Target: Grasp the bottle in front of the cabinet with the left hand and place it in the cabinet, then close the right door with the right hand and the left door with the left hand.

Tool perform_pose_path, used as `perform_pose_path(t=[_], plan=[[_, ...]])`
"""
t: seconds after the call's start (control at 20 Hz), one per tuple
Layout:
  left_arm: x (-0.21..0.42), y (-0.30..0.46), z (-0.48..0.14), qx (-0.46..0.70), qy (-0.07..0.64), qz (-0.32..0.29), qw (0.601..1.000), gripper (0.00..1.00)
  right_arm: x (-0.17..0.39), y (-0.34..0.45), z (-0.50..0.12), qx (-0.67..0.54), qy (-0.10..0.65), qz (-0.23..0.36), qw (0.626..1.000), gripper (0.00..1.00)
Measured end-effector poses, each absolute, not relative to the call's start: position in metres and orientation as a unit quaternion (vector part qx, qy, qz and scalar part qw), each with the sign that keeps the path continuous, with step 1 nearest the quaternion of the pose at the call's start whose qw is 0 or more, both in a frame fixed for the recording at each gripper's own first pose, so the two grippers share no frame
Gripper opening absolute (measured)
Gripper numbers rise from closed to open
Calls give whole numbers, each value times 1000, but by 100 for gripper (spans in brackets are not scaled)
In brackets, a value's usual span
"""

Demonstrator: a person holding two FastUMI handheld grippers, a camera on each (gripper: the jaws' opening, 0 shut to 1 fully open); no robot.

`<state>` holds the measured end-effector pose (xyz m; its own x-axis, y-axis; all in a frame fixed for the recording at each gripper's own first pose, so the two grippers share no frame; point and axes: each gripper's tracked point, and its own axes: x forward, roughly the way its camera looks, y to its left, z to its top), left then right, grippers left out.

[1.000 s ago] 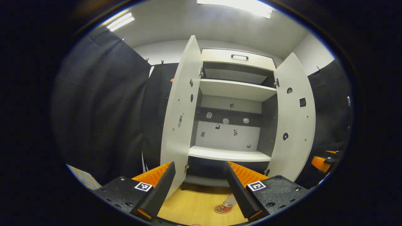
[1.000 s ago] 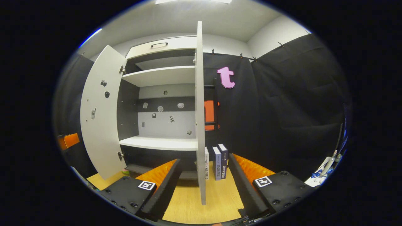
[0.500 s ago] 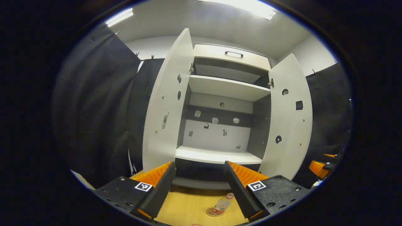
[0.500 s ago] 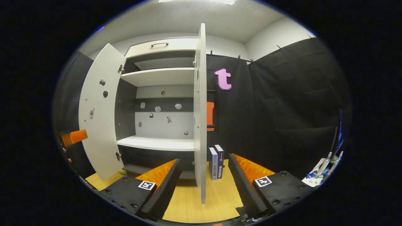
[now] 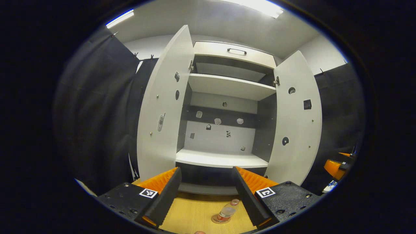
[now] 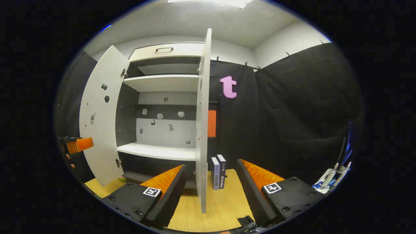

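A small clear bottle [image 5: 226, 212] with a red label and cap stands on a round coaster on the wooden table, in front of the white cabinet [image 5: 227, 87]. Both cabinet doors stand open: the left door [image 5: 162, 110] and the right door [image 5: 297, 120]. My left gripper [image 5: 204, 198] is open above and behind the bottle, nothing between its fingers. In the right gripper view my right gripper [image 6: 211, 195] is open, with the edge of the right door [image 6: 203, 130] straight ahead between its fingers. The left gripper [image 6: 78, 144] shows orange at the far left there.
Two upright books [image 6: 218, 172] stand on the table just right of the right door. Black cloth walls close in both sides. Some items [image 6: 330, 182] lie at the far right edge. The cabinet's middle shelf [image 5: 221, 159] is bare.
Both gripper cameras have drawn back and shifted slightly; the cabinet looks a little farther and more of the bottle shows between the left fingers. Both grippers stay open.
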<state>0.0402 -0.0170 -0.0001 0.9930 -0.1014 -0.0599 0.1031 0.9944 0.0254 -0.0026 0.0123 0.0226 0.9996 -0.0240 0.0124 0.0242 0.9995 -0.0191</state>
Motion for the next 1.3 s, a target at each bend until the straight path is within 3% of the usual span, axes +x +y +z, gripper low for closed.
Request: perform_pose_path(t=[0.75, 0.85, 0.9, 1.3], plan=[[67, -103, -155, 23, 126, -163, 978, 95, -5, 3, 6, -12, 16, -21, 1000, 98], [70, -109, -181, 18, 151, -167, 974, 95, -4, 1, 8, -13, 13, -22, 1000, 98], [74, -110, -193, 18, 160, -167, 973, 95, -3, 1, 9, -15, 12, -22, 1000, 89], [88, -105, -289, 52, 223, -156, 961, 95, -1, -5, 12, -17, 5, -29, 999, 89]])
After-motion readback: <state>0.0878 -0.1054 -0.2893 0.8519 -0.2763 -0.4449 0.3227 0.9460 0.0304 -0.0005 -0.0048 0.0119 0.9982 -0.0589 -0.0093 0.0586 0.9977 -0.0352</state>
